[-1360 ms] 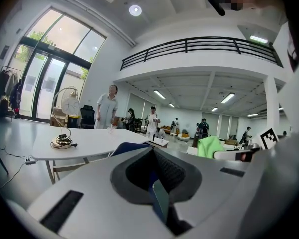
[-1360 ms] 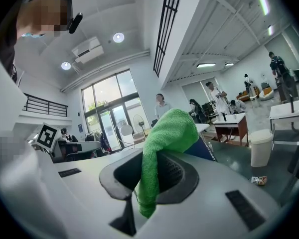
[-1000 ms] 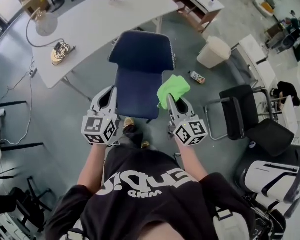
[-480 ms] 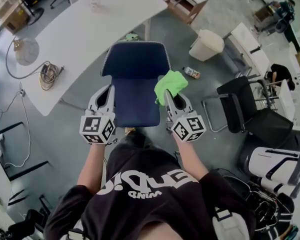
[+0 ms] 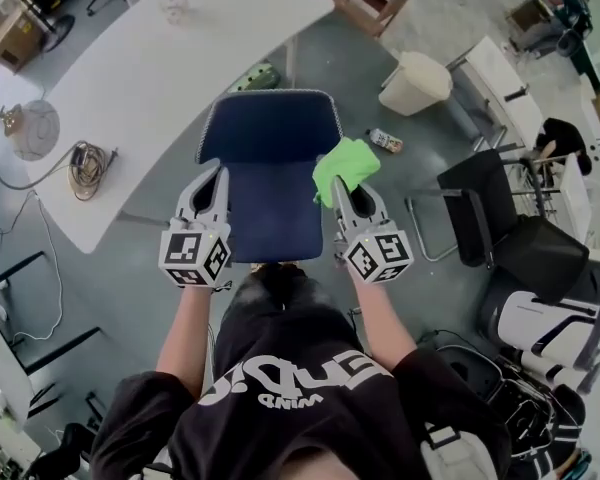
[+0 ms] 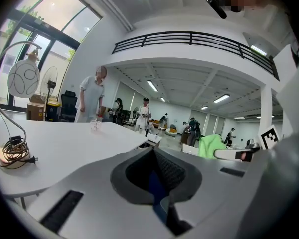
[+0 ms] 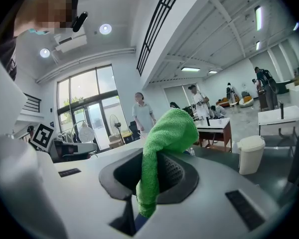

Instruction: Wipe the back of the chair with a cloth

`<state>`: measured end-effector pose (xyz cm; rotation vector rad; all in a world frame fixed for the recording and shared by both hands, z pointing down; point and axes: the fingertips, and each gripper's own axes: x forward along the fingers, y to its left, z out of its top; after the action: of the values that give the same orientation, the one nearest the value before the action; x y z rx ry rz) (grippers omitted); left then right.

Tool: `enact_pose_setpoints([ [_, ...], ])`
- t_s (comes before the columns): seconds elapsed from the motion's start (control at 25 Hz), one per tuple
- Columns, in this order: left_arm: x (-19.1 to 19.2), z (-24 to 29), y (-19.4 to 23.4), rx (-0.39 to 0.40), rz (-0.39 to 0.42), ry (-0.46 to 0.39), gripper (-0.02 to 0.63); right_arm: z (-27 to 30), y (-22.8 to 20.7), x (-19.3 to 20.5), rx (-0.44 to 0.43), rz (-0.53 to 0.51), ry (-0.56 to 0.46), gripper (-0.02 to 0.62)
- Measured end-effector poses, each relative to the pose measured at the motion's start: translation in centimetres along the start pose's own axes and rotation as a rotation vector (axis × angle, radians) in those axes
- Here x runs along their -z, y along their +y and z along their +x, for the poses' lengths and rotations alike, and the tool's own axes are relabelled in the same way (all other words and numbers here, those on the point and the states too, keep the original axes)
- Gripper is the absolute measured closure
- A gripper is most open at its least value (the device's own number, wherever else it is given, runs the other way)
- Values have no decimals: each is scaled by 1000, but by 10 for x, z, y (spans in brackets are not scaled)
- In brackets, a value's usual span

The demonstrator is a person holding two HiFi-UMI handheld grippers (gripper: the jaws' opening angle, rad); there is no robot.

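A navy blue chair (image 5: pixel 270 213) stands in front of me in the head view, its backrest (image 5: pixel 270 126) on the far side toward the white table. My right gripper (image 5: pixel 342 183) is over the seat's right edge, shut on a green cloth (image 5: pixel 345 165) that bunches above its tips. In the right gripper view the cloth (image 7: pixel 167 138) hangs folded between the jaws of that gripper (image 7: pixel 154 171). My left gripper (image 5: pixel 213 175) hovers over the seat's left edge, with its jaws together and nothing between them. The left gripper view shows that gripper (image 6: pixel 157 158) pointing over the table.
A long white table (image 5: pixel 180 58) runs behind the chair, with a round lamp (image 5: pixel 28 128) and a coiled cable (image 5: pixel 85 158) on it. A cream bin (image 5: pixel 415 83) and a bottle (image 5: pixel 385 142) lie on the floor to the right. A black chair (image 5: pixel 490 208) stands further right. People stand in the distance.
The chair has come closer, and both grippers now reach further along its seat toward the backrest. The right gripper still holds the green cloth.
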<state>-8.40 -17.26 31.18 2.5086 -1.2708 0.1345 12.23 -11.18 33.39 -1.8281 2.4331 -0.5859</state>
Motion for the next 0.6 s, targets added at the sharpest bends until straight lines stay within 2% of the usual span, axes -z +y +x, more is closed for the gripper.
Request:
enact_pose_setpoints([
  [0.6,38,66,43,-10,-7,51,607,110,-80,49,124,-69,56,545],
])
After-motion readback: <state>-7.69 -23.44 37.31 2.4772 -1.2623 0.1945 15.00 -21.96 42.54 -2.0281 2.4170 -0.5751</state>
